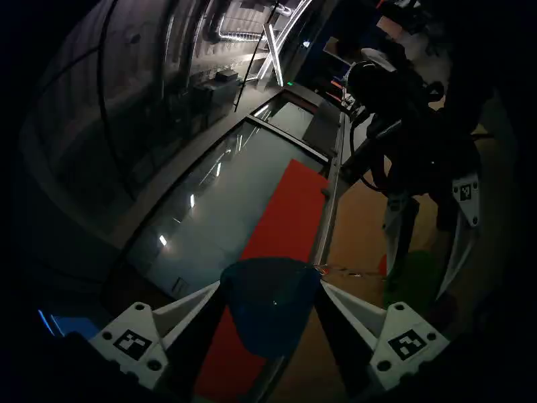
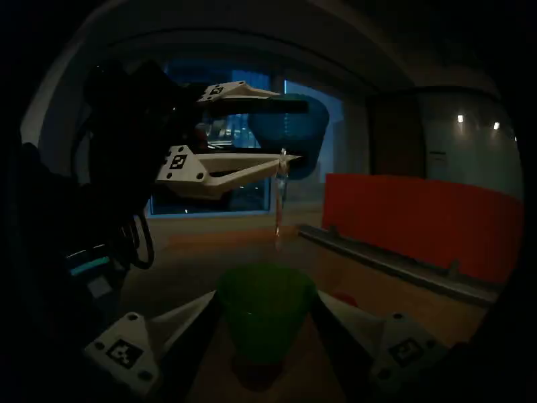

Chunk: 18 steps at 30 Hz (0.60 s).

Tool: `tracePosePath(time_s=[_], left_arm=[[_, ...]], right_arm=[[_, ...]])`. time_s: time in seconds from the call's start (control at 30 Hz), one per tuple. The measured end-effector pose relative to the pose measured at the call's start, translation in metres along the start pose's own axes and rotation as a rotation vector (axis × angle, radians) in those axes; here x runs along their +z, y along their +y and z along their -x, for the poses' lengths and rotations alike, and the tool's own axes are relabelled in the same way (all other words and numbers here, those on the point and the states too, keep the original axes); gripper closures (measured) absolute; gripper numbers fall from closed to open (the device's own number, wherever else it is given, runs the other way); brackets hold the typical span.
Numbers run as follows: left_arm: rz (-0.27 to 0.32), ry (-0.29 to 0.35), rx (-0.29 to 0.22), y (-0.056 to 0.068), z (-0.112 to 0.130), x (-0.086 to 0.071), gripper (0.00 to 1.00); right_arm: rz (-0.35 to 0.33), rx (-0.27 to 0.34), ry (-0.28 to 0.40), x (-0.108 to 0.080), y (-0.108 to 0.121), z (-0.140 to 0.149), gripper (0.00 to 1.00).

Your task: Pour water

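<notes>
Pour under way: a blue cup [image 1: 272,305], clamped in the left gripper [image 1: 270,285], is tipped sideways, and a thin water stream [image 2: 277,208] is seen falling toward the green cup [image 2: 265,316], which is held upright below in the right gripper [image 2: 265,297]. Its fill level cannot be told.

Beside the red panel [image 1: 288,215] the table [image 1: 356,228] is brown, the blue cup [image 1: 268,322] translucent, the green cup [image 2: 265,322] plain, and the left gripper [image 1: 270,285] and right gripper [image 2: 265,295] white with black-and-white square-patterned tags [image 1: 131,343].
</notes>
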State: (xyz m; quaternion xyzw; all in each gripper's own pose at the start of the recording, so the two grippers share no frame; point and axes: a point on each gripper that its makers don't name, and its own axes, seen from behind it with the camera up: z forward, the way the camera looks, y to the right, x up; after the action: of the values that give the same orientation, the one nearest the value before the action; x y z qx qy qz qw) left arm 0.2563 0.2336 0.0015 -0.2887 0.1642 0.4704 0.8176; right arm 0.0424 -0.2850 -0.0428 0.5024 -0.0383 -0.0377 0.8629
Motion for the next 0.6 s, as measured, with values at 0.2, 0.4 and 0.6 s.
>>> tracePosePath(time_s=[0.2, 0.4, 0.6], left_arm=[[-0.001, 0.000, 0.021, 0.0001, 0.0004, -0.0003, 0.14], [-0.003, 0.002, 0.038, -0.0015, 0.0001, -0.0001, 0.14], [-0.004, 0.009, 0.055, -0.0032, -0.0039, -0.0006, 0.14]], right_arm=[[-0.001, -0.003, 0.001, 0.0002, -0.0003, -0.0013, 0.00], [0.000, -0.006, 0.006, 0.0004, 0.0006, -0.0034, 0.00], [0.001, -0.010, 0.009, -0.0002, 0.0015, -0.0051, 0.00]])
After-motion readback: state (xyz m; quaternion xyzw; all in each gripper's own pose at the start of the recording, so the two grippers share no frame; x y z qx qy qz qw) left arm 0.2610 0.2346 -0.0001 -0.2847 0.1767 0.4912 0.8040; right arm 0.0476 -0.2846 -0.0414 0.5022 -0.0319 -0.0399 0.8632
